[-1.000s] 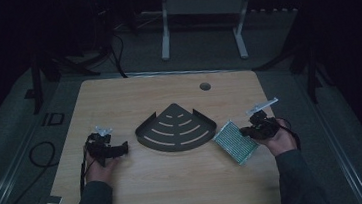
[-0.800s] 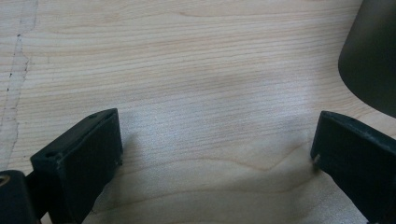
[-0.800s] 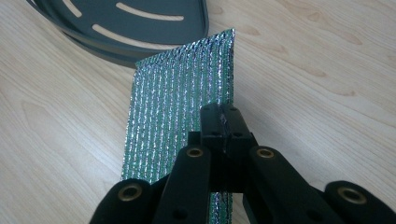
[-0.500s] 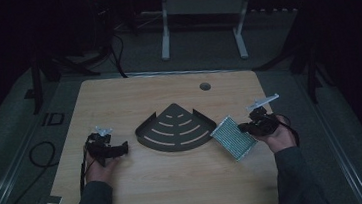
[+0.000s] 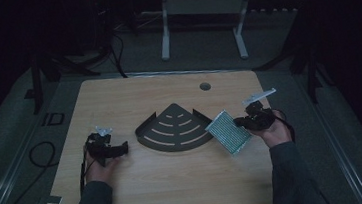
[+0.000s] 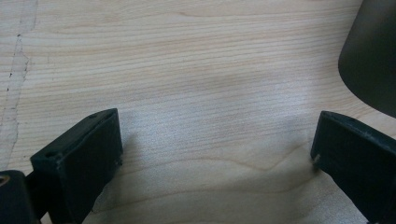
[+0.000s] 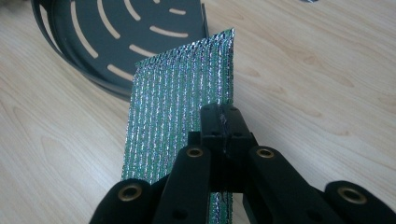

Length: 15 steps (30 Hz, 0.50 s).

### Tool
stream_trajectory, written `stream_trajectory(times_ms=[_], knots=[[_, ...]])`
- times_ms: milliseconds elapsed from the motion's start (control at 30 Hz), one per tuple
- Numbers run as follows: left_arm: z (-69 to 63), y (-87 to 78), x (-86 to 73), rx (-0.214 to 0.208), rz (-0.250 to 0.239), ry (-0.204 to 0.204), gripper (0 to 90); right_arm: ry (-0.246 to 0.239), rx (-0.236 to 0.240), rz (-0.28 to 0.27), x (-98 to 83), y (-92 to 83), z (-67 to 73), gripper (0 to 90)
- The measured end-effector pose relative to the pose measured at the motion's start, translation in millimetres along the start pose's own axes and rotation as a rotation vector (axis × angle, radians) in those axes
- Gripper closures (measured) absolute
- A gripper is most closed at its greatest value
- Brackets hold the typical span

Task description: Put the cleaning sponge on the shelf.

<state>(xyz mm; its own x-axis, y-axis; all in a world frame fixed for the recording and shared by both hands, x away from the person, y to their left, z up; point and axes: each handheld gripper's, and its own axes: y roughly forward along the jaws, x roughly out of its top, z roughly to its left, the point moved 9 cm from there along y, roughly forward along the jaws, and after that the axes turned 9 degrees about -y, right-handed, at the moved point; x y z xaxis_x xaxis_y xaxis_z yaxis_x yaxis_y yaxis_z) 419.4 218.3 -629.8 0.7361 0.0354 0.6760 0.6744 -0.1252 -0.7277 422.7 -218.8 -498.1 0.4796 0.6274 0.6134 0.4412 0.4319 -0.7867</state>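
My right gripper (image 7: 219, 116) has its jaws pinched flat on one edge of the green glittery mesh pouch (image 7: 180, 116), which stands up from the pinch with its free end pointing toward the dark quarter-round slotted shelf (image 7: 116, 32). In the high view the pouch (image 5: 228, 131) hangs tilted just right of the shelf (image 5: 174, 130), its near corner low over the counter (image 5: 177, 192) and its far-left corner about at the shelf's right rim. I cannot tell whether they touch.

I judge the step in hand to be carrying the pouch onto the shelf. To do it well, I should keep the pinch firm, since the pouch is thin and limp and only an edge is clamped. I should lift enough that the hanging edge clears the shelf's raised rim, because a dragged corner could snag on the wall or nudge the shelf left. Then I should move left and a little farther away, lower until the pouch lies flat on the slotted floor, and only then let go, so that it does not fold over the rim.

My left gripper (image 5: 108, 149) rests on the counter left of the shelf with its jaws spread wide and nothing between them; in the left gripper view the shelf's curved wall (image 6: 373, 56) sits just beyond the right jaw. It can steady that wall if the shelf starts to slide.
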Motion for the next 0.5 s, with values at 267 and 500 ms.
stream_trajectory(times_ms=[267,500], knots=[[-0.1,0.1,0.1,0.0,-0.001,-0.001,2.3,-0.003,0.009,-0.009,9.8,2.8,-0.5,89.8],[0.0,0.1,0.1,0.0,-0.001,0.0,2.3,-0.009,0.012,-0.013,18.9,6.2,0.2,89.8]])
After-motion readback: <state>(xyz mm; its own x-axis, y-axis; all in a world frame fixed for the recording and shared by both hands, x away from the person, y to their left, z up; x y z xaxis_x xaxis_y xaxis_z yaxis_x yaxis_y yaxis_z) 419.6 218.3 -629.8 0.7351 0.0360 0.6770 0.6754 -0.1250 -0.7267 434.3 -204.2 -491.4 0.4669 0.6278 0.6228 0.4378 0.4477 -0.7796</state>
